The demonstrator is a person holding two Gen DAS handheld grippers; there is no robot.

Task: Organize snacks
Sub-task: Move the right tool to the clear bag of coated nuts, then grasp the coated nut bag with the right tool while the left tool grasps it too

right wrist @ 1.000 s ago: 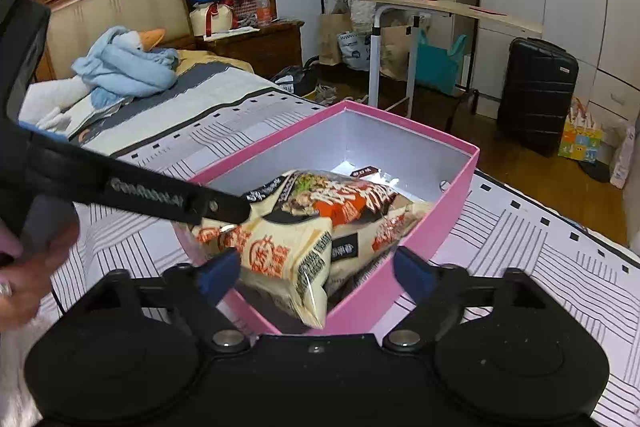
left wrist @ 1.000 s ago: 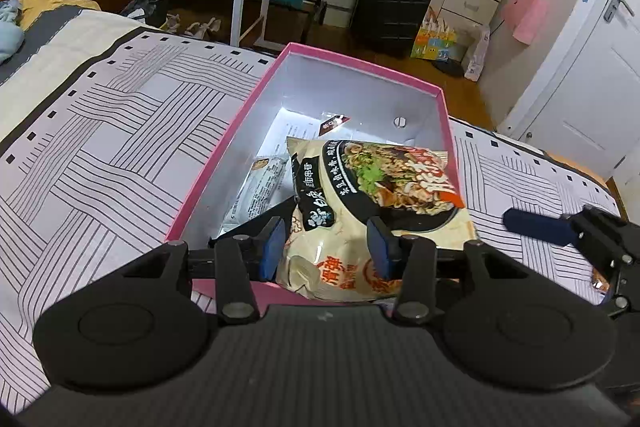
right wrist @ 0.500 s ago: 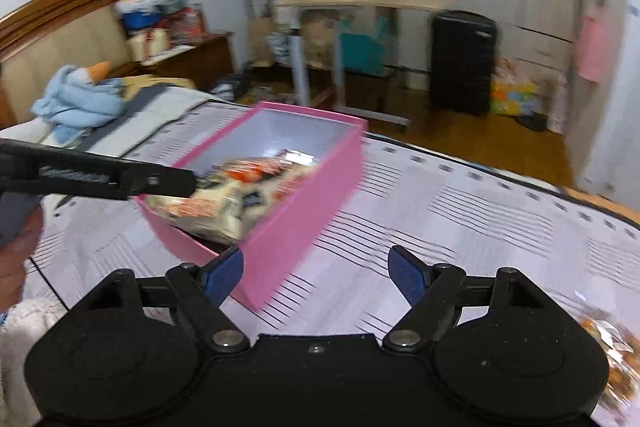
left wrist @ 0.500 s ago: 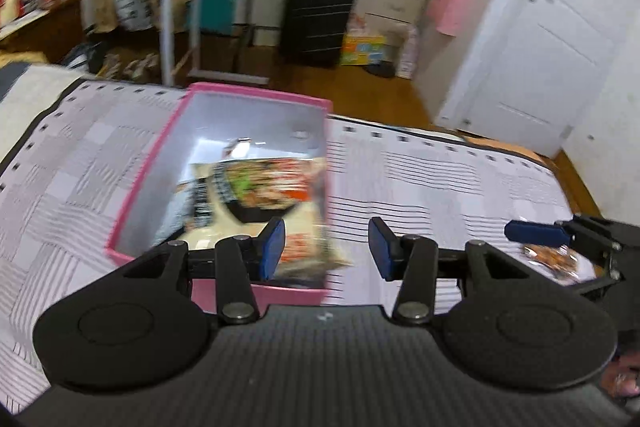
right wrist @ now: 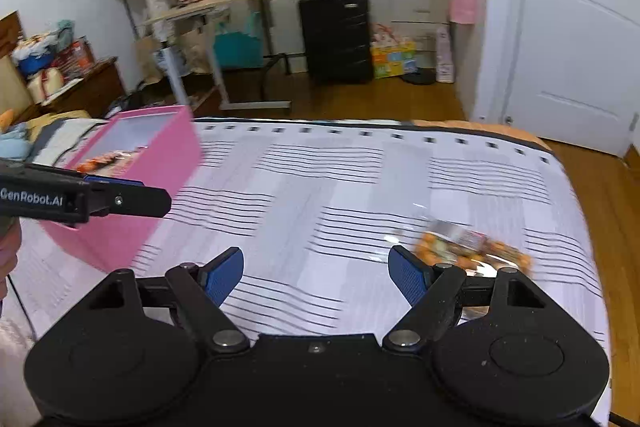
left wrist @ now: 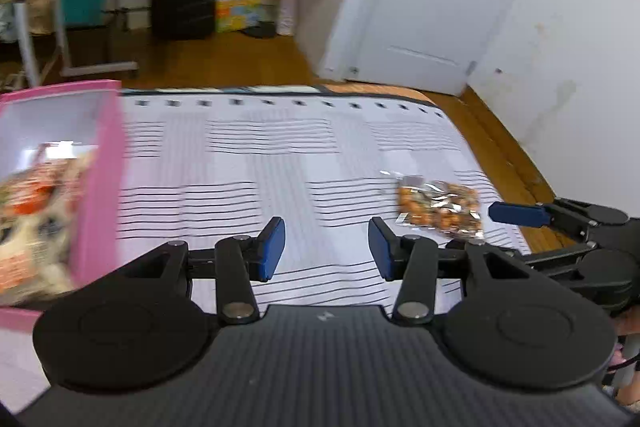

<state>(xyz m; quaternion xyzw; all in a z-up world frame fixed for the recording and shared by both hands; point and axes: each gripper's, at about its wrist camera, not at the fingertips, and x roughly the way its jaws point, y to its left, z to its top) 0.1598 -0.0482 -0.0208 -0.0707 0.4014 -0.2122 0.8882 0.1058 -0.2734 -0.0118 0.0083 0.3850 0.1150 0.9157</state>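
Both grippers are empty, left gripper [left wrist: 326,249] narrow, right gripper [right wrist: 316,275] wide. One snack bag [left wrist: 440,205] lies outside the pink box [left wrist: 102,183], likely next.

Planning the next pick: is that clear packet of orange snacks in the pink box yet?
Out. The snack packet lies flat on the striped bedspread, well apart from the pink box.

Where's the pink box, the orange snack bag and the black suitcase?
pink box [right wrist: 160,179]: right wrist view, outer side wall.
orange snack bag [left wrist: 440,205]: left wrist view, middle of bag.
black suitcase [right wrist: 336,35]: right wrist view, front.
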